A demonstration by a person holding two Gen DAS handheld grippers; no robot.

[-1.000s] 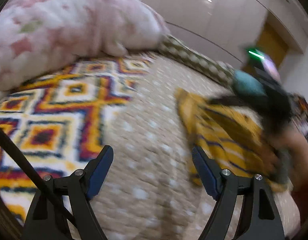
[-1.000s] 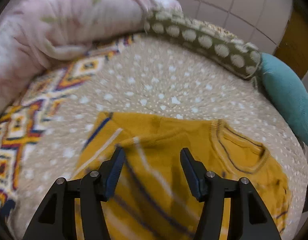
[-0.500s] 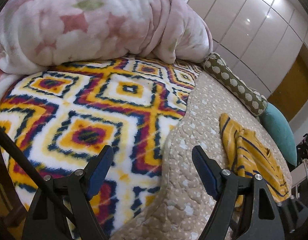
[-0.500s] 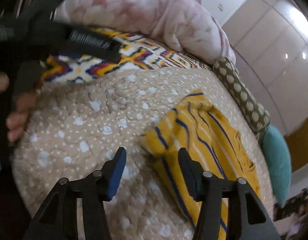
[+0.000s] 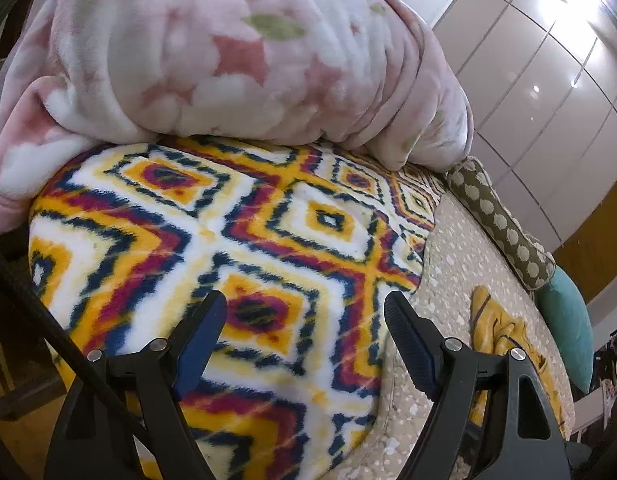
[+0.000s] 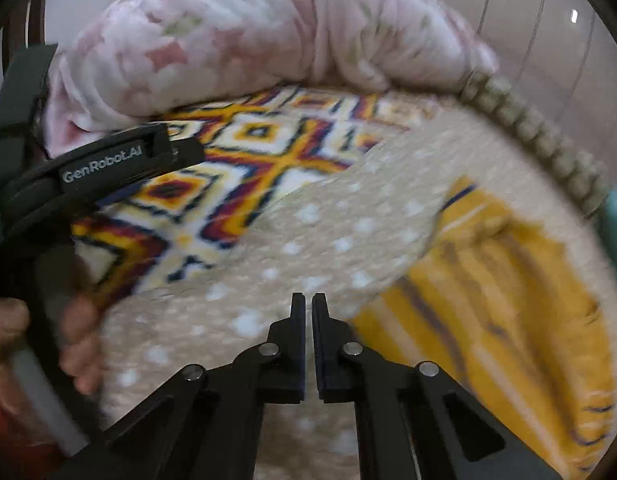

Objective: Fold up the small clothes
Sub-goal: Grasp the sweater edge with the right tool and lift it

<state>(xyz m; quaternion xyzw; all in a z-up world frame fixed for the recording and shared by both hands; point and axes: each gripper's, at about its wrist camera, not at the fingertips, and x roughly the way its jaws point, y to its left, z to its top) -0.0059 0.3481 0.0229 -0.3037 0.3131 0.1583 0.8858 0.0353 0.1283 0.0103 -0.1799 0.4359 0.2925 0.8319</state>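
Sweater (image 6: pixel 508 280) lies folded on my bed (image 6: pixel 308 240), seemingly finished; left gripper (image 5: pixel 304 340) gapes wide and empty, right gripper (image 6: pixel 308 308) pinched nearly together on nothing.

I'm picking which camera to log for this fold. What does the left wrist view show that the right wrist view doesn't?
Only the left wrist view shows the open left gripper and a teal cushion. Only the right wrist view shows the shut right gripper and the person's left hand. Both show the yellow striped garment, the patterned blanket, the pink floral quilt, the beige bedspread and the polka-dot bolster.
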